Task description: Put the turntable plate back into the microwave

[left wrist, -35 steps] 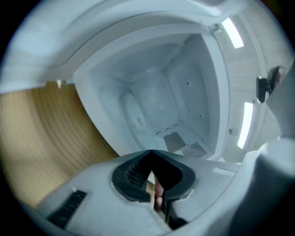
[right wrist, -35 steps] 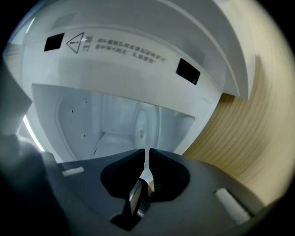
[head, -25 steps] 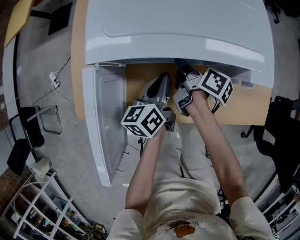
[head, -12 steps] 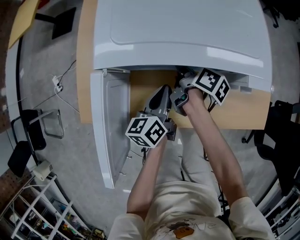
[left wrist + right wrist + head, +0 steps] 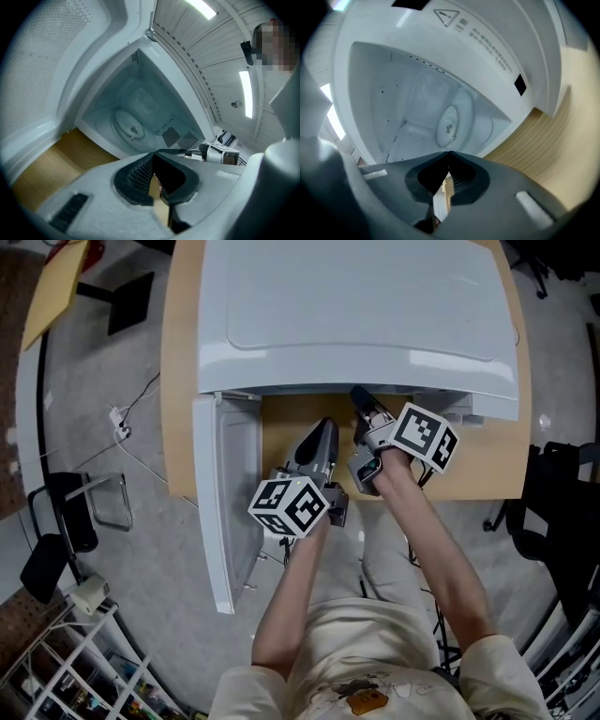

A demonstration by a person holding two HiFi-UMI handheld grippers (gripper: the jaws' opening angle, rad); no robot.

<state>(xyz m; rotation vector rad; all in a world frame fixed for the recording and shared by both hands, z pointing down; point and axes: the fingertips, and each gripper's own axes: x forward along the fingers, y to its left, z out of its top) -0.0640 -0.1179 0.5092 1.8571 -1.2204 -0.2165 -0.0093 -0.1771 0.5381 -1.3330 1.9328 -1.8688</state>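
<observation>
The white microwave (image 5: 356, 315) stands on a wooden table (image 5: 487, 465) with its door (image 5: 225, 512) swung open to the left. Both gripper views look into the cavity, where the round glass turntable plate (image 5: 130, 127) (image 5: 451, 119) lies flat on the floor over its hub. My left gripper (image 5: 323, 426) (image 5: 154, 153) is shut and empty, held in front of the opening. My right gripper (image 5: 357, 392) (image 5: 449, 152) is also shut with nothing between its jaws, just at the microwave's front edge. In the head view the cavity is hidden under the microwave's top.
The open door juts out past the table edge on the left. A black chair (image 5: 553, 512) stands at the right, cables (image 5: 122, 418) lie on the floor at the left, and a white wire rack (image 5: 75, 652) sits at the bottom left.
My right gripper has drawn back a little from under the microwave's front edge, so its jaws show again. The left gripper has stayed where it was.
</observation>
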